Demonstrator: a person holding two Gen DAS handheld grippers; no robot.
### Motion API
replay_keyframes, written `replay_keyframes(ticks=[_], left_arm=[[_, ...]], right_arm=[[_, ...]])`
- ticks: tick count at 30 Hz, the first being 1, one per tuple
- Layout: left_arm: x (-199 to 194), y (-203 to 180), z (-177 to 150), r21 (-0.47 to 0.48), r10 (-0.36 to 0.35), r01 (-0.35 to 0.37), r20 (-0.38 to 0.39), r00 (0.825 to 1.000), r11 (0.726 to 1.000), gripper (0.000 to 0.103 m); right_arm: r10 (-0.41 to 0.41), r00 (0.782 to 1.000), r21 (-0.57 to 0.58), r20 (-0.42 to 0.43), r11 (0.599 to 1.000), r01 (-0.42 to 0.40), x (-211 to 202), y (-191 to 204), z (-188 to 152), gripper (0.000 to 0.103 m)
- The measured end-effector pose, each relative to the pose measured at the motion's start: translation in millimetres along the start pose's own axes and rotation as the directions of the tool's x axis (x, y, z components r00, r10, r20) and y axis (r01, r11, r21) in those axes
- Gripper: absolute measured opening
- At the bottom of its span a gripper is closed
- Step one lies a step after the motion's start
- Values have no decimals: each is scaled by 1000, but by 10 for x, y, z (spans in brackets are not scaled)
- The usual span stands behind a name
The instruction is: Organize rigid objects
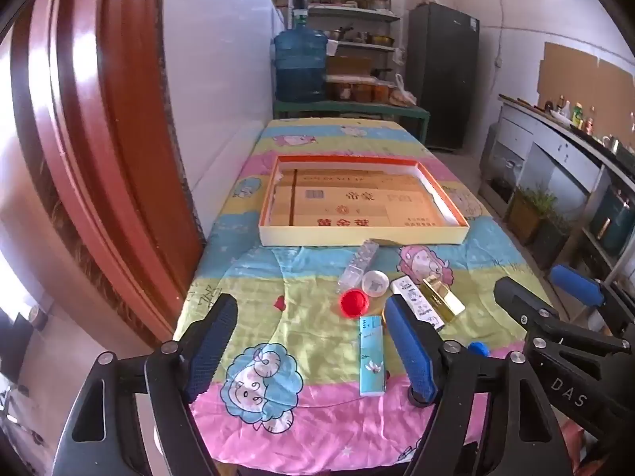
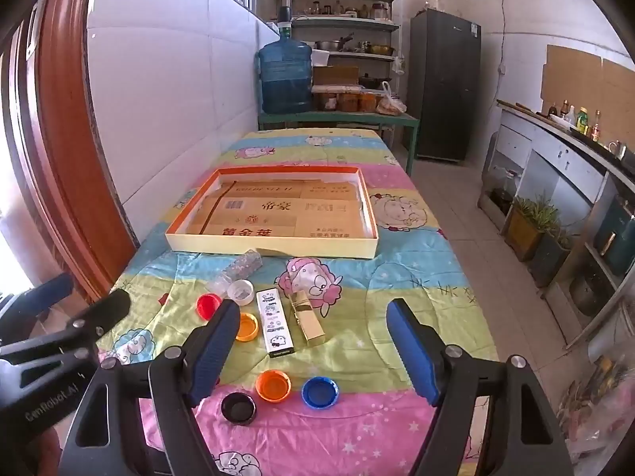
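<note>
We're hovering both grippers, left gripper (image 1: 309, 353) and right gripper (image 2: 313, 349), fingers wide apart and empty. Caps and lighters, like the blue lighter (image 1: 372, 361), are lying loose at six o'clock of the tray (image 2: 278, 248). Nothing's in it yet; we're probably picking first.

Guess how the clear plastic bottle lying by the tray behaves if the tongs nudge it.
The clear plastic bottle lies on its side, so it would probably roll. It looks empty and thin-walled, so likely light and may dent under a squeeze. The rumpled quilt might slow it.
</note>
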State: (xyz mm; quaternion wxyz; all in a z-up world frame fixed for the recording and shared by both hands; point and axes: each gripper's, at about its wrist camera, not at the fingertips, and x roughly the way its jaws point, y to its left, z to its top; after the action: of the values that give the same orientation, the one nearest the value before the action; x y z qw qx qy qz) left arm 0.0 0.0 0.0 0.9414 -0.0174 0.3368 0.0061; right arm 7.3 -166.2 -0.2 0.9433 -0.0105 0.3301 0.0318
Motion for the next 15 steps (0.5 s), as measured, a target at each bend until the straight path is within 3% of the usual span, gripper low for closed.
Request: replay_keyframes(ticks=[15], left_arm=[[-58,79,10,-35,14,-14,5,1000,999,70]], right_arm=[[3,1000,2,-26,1000,-3,-7,-9,-31,76]])
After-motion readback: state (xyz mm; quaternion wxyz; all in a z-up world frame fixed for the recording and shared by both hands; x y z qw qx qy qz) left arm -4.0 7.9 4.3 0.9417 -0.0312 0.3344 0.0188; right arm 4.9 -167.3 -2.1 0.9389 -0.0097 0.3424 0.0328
